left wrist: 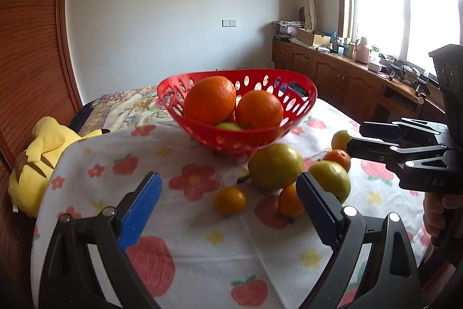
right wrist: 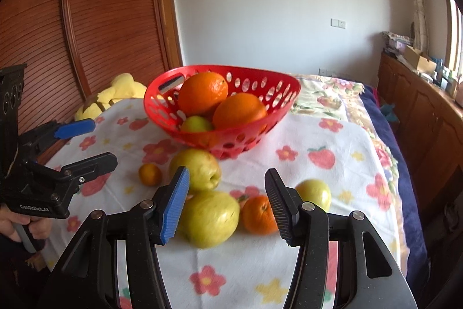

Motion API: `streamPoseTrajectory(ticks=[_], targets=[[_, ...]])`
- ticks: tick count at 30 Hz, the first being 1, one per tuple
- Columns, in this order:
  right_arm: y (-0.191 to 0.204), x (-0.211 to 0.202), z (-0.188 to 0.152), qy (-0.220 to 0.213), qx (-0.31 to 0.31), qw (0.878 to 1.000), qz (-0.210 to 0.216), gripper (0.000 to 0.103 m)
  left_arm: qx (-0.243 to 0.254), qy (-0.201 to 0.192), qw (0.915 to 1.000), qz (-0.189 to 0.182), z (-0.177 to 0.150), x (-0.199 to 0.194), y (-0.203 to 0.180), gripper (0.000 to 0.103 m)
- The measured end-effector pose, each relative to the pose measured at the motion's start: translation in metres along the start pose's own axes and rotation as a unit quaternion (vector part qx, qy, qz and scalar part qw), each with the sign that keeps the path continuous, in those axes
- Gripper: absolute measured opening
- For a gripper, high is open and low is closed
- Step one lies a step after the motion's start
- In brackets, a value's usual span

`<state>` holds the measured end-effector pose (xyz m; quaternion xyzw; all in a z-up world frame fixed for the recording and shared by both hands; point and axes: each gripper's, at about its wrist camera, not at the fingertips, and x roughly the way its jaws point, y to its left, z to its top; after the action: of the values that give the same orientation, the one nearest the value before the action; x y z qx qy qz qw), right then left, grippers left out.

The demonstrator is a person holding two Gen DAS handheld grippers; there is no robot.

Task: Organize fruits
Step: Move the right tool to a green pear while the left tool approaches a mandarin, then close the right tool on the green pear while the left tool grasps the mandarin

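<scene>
A red basket [right wrist: 222, 118] is seen on a flower-printed cloth [right wrist: 327, 135], at twelve o'clock from both grippers. Two large oranges [right wrist: 202, 91] and one small green fruit [right wrist: 196, 123] are already held in it, so part of the sorting is judged done.

Six fruits are left loose on the cloth in front of the basket. In the right wrist view, a big green fruit [right wrist: 209, 217] is found near six o'clock from the basket, a second one [right wrist: 196, 170] just behind it, a small orange [right wrist: 259, 215] at its three o'clock, a small green fruit [right wrist: 314, 193] further right, and a small orange [right wrist: 150, 174] at nine o'clock. In the left wrist view, one more small orange [left wrist: 289, 200] is partly hidden behind the pad.

The left gripper [left wrist: 228, 193] is held wide open and empty. The right gripper [right wrist: 227, 200] is parted too, with nothing pressed between its pads; the big green fruit is judged its likely next pick.
</scene>
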<state>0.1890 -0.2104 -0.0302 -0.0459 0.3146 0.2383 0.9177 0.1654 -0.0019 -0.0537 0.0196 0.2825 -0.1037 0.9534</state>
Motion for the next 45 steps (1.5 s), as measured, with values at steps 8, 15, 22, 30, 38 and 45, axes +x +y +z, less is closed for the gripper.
streamPoseTrajectory(ticks=[8,15,22,30,38,45], targets=[[0.011,0.007,-0.024,0.014,0.017,1.0,0.011,0.056,-0.008,0.001,1.0,0.002,-0.025,0.0,0.005,0.094],[0.015,0.018,-0.028,0.023,0.018,1.0,0.011,0.056,-0.02,-0.006,0.9998,-0.001,-0.03,-0.001,0.011,0.094],[0.019,0.028,-0.026,0.035,0.003,0.999,-0.014,0.057,-0.014,-0.014,0.9998,0.004,-0.033,-0.004,0.008,0.094],[0.018,0.04,-0.025,0.051,0.005,0.999,-0.017,0.061,-0.01,-0.019,0.9998,0.005,-0.033,-0.006,0.006,0.094],[0.019,0.049,-0.026,0.064,-0.001,0.998,-0.03,0.065,-0.016,-0.017,0.9997,0.009,-0.033,-0.005,0.008,0.094],[0.026,0.047,-0.031,0.058,-0.031,0.997,-0.045,0.063,-0.014,-0.013,0.9998,0.01,-0.033,-0.004,0.008,0.094]])
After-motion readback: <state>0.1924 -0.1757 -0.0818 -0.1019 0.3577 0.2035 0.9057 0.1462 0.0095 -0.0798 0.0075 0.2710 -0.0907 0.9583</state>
